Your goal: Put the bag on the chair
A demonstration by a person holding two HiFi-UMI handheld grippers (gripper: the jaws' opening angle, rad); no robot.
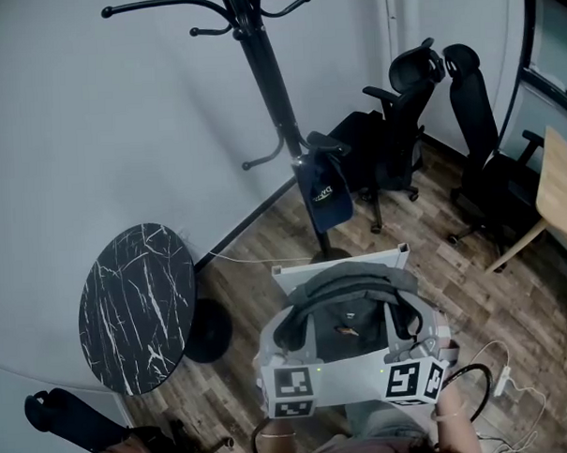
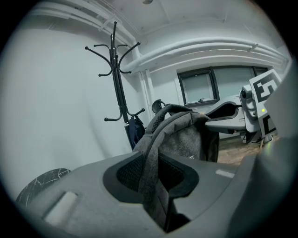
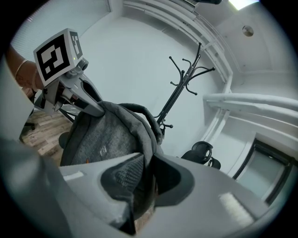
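Wooden planks cover the floor [image 1: 257, 269] of a room with white walls. At the wall stands a black coat stand [image 1: 268, 81], and a dark blue bag [image 1: 324, 196] hangs on its lower part. A round black marble table [image 1: 137, 307] is at the left, and two black office chairs [image 1: 397, 131] stand at the far right corner.

A grey backpack [image 1: 348, 312] hangs in the air in front of the person, between the two grippers and well apart from the office chairs. The left gripper [image 2: 156, 174] is clenched on one shoulder strap [image 2: 151, 153], which passes between its jaws. The right gripper [image 3: 146, 174] is clamped in the same way on the other strap [image 3: 149, 135]. The body of the backpack hangs beyond both grippers, with its top handle upward. Just behind the backpack shows a white flat edge [image 1: 341, 261]; I cannot tell what it belongs to.
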